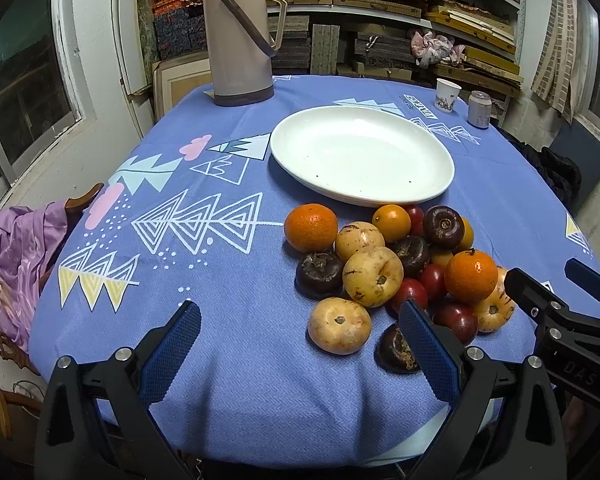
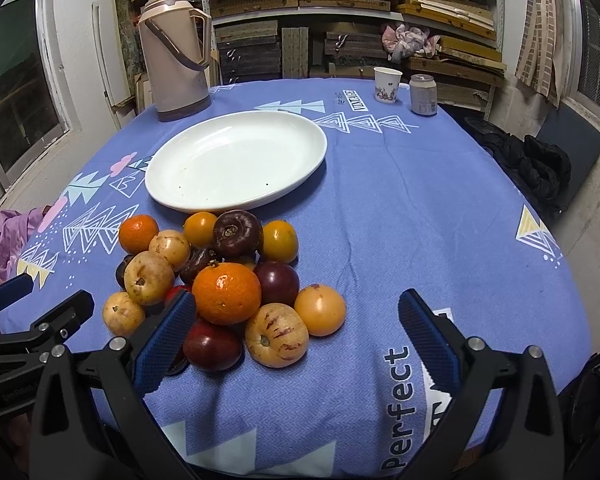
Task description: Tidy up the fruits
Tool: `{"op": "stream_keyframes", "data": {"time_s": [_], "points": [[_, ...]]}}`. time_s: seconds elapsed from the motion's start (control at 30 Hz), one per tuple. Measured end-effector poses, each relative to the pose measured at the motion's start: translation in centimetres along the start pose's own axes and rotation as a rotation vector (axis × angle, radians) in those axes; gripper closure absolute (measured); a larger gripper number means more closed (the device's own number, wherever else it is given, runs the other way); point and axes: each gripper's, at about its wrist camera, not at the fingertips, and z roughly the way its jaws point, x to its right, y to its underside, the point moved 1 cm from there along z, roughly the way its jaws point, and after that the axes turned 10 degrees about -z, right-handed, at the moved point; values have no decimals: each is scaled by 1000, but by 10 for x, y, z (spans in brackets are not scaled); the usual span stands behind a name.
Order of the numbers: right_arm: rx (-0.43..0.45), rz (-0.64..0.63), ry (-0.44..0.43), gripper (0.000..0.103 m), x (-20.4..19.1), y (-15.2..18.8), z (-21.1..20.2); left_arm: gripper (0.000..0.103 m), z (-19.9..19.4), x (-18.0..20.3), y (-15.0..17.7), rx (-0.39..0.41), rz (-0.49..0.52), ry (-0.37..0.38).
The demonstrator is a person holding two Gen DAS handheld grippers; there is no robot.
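Observation:
A heap of fruit lies on the blue patterned tablecloth (image 1: 228, 380) in front of an empty white plate (image 1: 362, 154) (image 2: 236, 160). The heap holds oranges (image 1: 311, 227) (image 2: 226, 293), tan round fruits (image 1: 339, 325) (image 2: 149, 277), dark brown fruits (image 1: 319, 274) (image 2: 236, 233) and dark red ones (image 2: 212, 345). My left gripper (image 1: 300, 334) stands open near the table's front edge, left of the heap, its right finger beside a dark fruit. My right gripper (image 2: 298, 326) is open too, with the heap's near right fruits between its fingers, none touched. Each gripper shows at the edge of the other's view.
A beige thermos (image 1: 238, 36) (image 2: 176, 52) stands at the table's far left. A paper cup (image 1: 447, 95) (image 2: 387, 84) and a can (image 1: 479, 109) (image 2: 423, 95) stand at the far right. A purple cloth (image 1: 16, 256) hangs on a wooden chair at left. Stacked shelves fill the back wall.

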Motion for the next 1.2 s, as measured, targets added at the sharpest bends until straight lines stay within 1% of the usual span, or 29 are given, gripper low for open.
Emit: {"op": "stream_keyframes", "data": {"time_s": [0.23, 1.2], "points": [[-6, -6, 1, 4, -1, 1, 0, 3, 4, -1, 1, -18, -9, 1], [-12, -10, -3, 4, -3, -1, 3, 3, 4, 0, -1, -12, -7, 5]]}}
